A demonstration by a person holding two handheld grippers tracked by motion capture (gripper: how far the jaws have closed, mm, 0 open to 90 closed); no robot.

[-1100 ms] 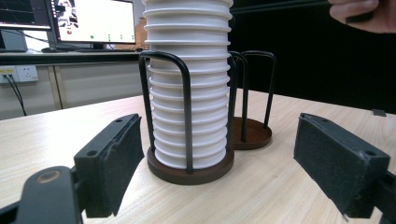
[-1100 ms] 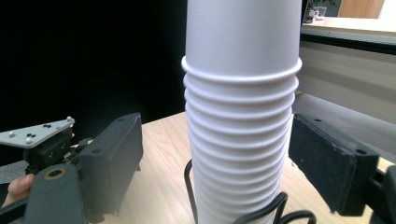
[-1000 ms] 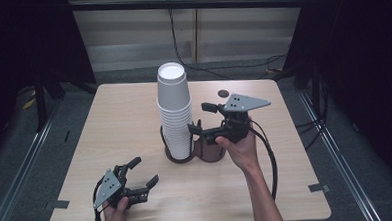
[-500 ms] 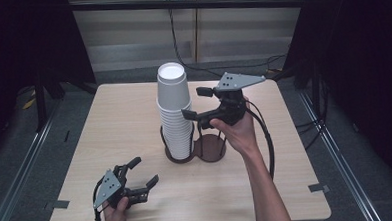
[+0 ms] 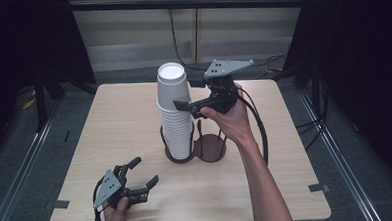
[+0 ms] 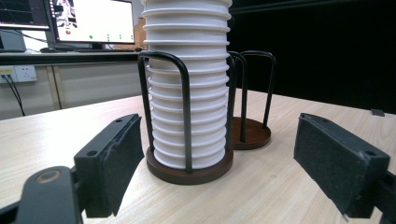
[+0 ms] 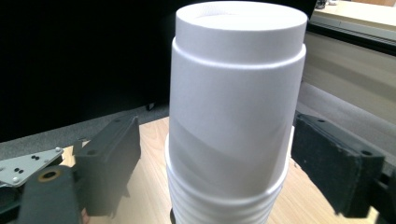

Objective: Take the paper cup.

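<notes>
A tall stack of upside-down white paper cups (image 5: 175,111) stands in the left ring of a dark two-ring wire holder (image 5: 211,149) at the table's middle. The holder's right ring is empty. A hand holds my right gripper (image 5: 184,109) high beside the stack's top, open. In the right gripper view its pads (image 7: 338,168) stand either side of the top cup (image 7: 233,102) without touching it. Near the front left edge my left gripper (image 5: 145,171) rests low and open, pointed at the stack (image 6: 187,93) and holder base (image 6: 187,171), well short of them.
The wooden table (image 5: 109,129) stands on a grey floor, with dark curtains at both sides. A cable (image 5: 257,128) loops down from the right gripper along the forearm. Monitors (image 6: 88,21) stand on a desk beyond the table in the left gripper view.
The right gripper has risen from the level of the holder's wires to the top of the cup stack and closed in on it. The left gripper has stayed put.
</notes>
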